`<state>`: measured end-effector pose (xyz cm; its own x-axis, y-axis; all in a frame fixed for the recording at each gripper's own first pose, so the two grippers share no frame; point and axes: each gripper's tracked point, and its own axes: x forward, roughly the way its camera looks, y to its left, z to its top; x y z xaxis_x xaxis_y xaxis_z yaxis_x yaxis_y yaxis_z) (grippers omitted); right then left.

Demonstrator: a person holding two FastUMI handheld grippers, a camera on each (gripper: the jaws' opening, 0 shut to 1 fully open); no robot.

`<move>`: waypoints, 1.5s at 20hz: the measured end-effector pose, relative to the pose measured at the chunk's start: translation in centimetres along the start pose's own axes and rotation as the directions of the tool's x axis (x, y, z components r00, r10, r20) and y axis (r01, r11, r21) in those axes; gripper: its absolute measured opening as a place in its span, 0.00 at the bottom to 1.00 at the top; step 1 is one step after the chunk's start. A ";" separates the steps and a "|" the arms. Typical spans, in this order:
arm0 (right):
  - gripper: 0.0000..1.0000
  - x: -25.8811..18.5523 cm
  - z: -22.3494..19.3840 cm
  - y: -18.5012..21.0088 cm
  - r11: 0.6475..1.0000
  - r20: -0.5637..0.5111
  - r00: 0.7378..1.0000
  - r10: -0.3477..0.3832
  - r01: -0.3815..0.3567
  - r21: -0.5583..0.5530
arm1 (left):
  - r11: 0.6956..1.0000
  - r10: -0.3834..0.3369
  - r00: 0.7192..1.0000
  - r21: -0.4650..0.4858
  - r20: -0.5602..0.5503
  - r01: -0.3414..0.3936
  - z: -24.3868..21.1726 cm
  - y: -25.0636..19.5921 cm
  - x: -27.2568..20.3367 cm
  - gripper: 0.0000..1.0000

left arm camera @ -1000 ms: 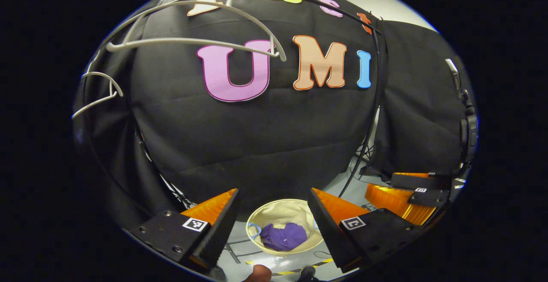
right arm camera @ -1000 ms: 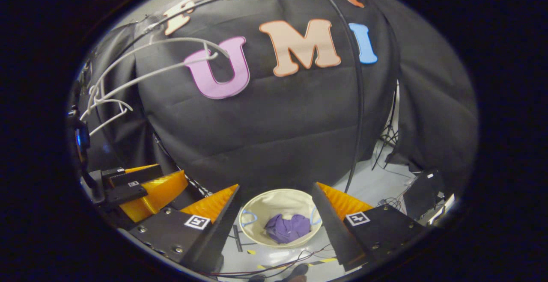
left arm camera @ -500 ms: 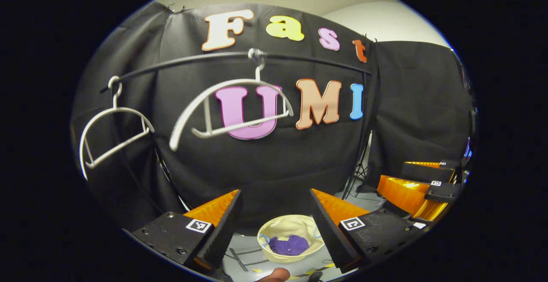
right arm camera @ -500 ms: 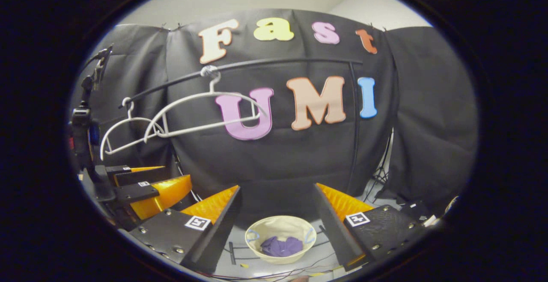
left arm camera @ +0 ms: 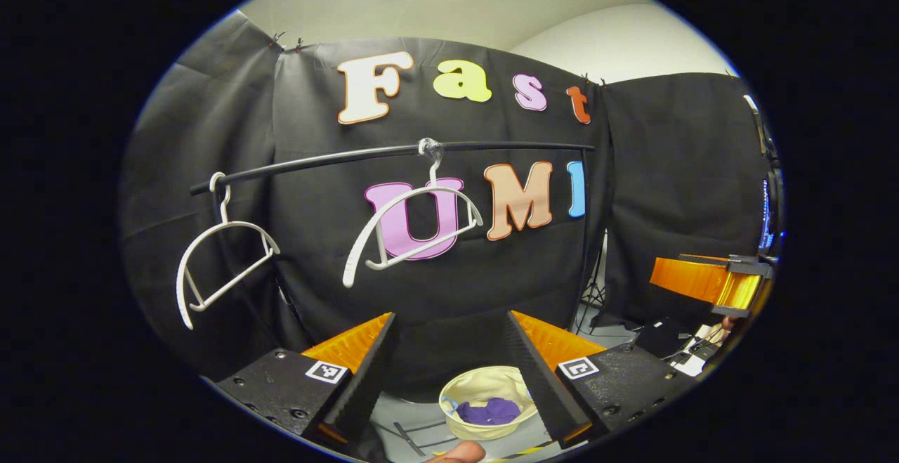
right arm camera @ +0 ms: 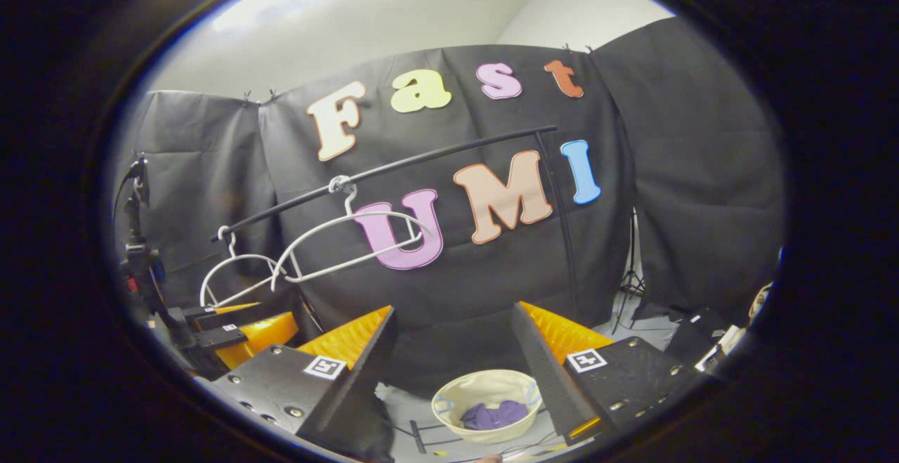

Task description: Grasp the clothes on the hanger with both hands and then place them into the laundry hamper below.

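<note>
Both grippers have pulled back and tilted up since a second ago, so the rail (left arm camera: 393,154) and bare hangers (left arm camera: 414,227) sit lower in view. The left gripper (left arm camera: 449,350) and right gripper (right arm camera: 453,343) are spread apart, holding nothing. The purple garment (right arm camera: 494,415) lies crumpled in the hamper (right arm camera: 463,387) below; soft and light, it would bunch wherever pinched.

The two white hangers (left arm camera: 414,227) (left arm camera: 221,256) look like smooth, slightly glossy plastic, hung on a thin matt black rail (left arm camera: 393,154). The cream hamper (left arm camera: 484,407) looks like soft cloth, and the purple garment (left arm camera: 489,412) in it is matt, crumpled fabric. The floor (right arm camera: 421,414) is smooth and pale.
</note>
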<state>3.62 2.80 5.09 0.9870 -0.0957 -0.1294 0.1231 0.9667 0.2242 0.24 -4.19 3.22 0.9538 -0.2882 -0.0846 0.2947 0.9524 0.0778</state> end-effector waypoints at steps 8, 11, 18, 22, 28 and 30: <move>1.00 -1.3 3.9 -2.3 0.991 0.088 0.991 0.096 -0.087 -0.102 | 0.999 0.037 0.996 -0.032 0.079 -0.034 3.4 -3.8 -0.3 0.96; 0.92 -1.1 5.2 -3.2 0.986 0.114 0.985 0.128 -0.115 -0.118 | 0.998 0.038 0.994 -0.043 0.098 -0.034 4.1 -5.9 -0.1 0.93; 0.98 -0.7 7.0 -5.7 0.979 0.135 0.977 0.167 -0.148 -0.142 | 0.998 0.050 0.990 -0.042 0.133 -0.045 5.8 -9.9 1.2 0.96; 0.98 -0.3 7.4 -7.6 0.977 0.129 0.979 0.158 -0.137 -0.161 | 0.998 0.050 0.989 -0.035 0.137 -0.046 6.5 -11.7 2.3 0.93; 0.98 -0.2 8.0 -10.4 0.983 0.129 0.983 0.130 -0.111 -0.148 | 0.998 0.062 0.979 -0.022 0.194 -0.059 8.2 -12.2 3.8 0.96; 0.98 -0.1 7.9 -11.2 0.985 0.124 0.986 0.114 -0.096 -0.145 | 0.996 0.075 0.978 -0.068 0.192 -0.063 8.2 -11.6 4.5 0.98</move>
<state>2.94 -9.90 10.22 0.9997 -0.0137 0.0178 0.0119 0.9956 0.0929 1.55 -17.35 10.06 0.9666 -0.2293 0.1142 0.2292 0.9733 0.0149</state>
